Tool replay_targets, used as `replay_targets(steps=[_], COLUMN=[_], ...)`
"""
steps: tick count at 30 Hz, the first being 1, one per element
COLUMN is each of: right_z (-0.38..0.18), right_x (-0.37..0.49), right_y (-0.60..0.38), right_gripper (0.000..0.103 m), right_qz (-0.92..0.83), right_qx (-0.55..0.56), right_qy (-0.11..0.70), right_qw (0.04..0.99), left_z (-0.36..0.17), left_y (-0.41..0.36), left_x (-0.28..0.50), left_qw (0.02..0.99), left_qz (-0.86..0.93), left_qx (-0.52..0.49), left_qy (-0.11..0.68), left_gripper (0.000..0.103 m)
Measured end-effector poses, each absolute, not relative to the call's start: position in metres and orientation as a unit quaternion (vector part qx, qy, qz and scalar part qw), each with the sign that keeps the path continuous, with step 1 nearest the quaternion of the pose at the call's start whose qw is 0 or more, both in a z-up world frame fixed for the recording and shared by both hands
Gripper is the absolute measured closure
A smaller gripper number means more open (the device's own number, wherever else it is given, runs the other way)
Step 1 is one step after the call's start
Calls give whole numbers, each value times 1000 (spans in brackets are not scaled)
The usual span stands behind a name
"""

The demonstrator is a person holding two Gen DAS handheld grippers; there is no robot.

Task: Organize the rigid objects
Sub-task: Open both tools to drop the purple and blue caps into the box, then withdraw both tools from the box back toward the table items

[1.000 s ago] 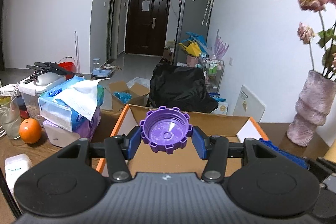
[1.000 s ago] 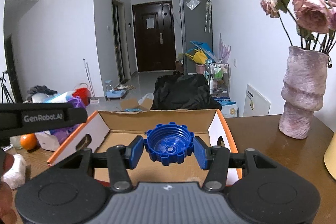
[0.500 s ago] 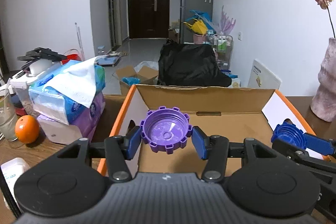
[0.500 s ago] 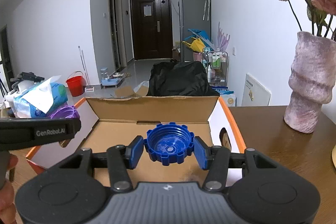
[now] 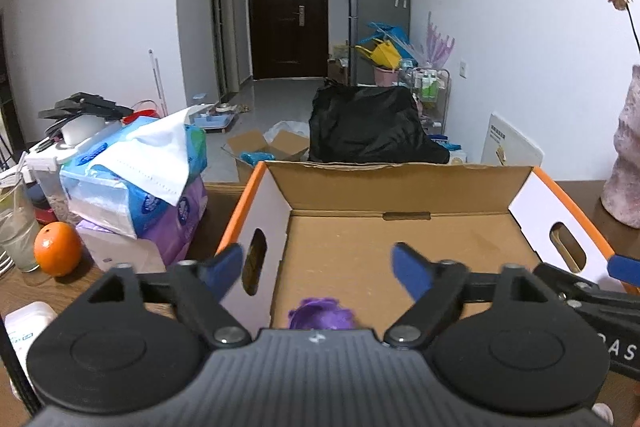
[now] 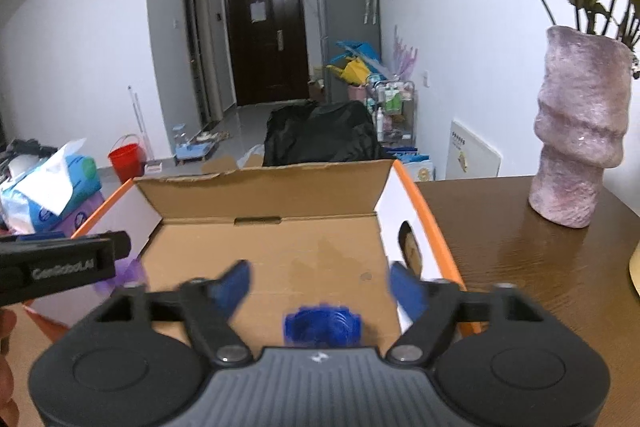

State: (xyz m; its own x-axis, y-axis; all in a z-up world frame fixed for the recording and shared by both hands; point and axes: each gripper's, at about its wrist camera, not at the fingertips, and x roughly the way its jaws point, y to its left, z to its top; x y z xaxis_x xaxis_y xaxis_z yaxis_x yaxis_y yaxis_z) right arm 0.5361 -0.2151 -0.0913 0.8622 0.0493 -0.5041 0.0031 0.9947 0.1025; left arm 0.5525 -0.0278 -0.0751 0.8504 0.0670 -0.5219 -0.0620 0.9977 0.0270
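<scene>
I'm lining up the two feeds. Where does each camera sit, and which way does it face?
Left wrist: on the left tool, facing the cardboard box and hallway door; its opening fingers show, purple cap loose below.
Right wrist: on the right tool, same heading; fingers opening, blue cap loose below.
Shared: box, door, vase.

The left gripper (image 5: 318, 269) has a black ribbed body, two big round discs, silver screws and blue finger pads (image 5: 412, 273). The right gripper (image 6: 319, 285) looks the same. White letters mark one side.
</scene>
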Motion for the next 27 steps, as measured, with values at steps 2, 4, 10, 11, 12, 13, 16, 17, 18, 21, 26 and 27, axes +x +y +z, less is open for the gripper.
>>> replay_targets(steps=[2,4,10,11,12,13,16,17,18,21,26,27], right_z=[-91,-92,-93,-92,-92,-91,-89,-88,-88,-84,-79,-78], right_x=[536,537,537,537,536,536,534,533,531,525,512,509], right_y=[-216,-216,-216,-216,-217,-217,-218,-218,-218,-219,-221,-221], right_gripper=[13,4,0,0,0,0,0,0,0,0,0,0], right_qz=[11,9,7,7,7,6,3,4,5,7,8,8], right_qx=[50,51,50,51,51,52,54,55,55,53,55,54], right_qy=[264,264,268,268,267,267,264,263,262,257,244,243], right_qw=[963,963,962,962,962,962,963,963,963,965,968,969], left_z=[-75,-74,-70,-70,-69,-68,-64,-63,-62,-61,-58,-57], left_y=[-27,-26,-24,-24,-23,-23,-17,-16,-14,-12,-10,-10], left_x=[552,552,549,548,546,545,539,537,535,527,511,506], left_qw=[962,962,963,963,964,964,966,966,966,966,969,970], left_qz=[46,45,44,42,40,42,50,49,49,51,50,50], left_qx=[3,1,-6,-6,-4,0,-6,-9,-12,-11,-6,-5], left_qy=[270,268,266,265,264,262,256,254,253,252,243,239], left_gripper=[0,0,0,0,0,0,0,0,0,0,0,0])
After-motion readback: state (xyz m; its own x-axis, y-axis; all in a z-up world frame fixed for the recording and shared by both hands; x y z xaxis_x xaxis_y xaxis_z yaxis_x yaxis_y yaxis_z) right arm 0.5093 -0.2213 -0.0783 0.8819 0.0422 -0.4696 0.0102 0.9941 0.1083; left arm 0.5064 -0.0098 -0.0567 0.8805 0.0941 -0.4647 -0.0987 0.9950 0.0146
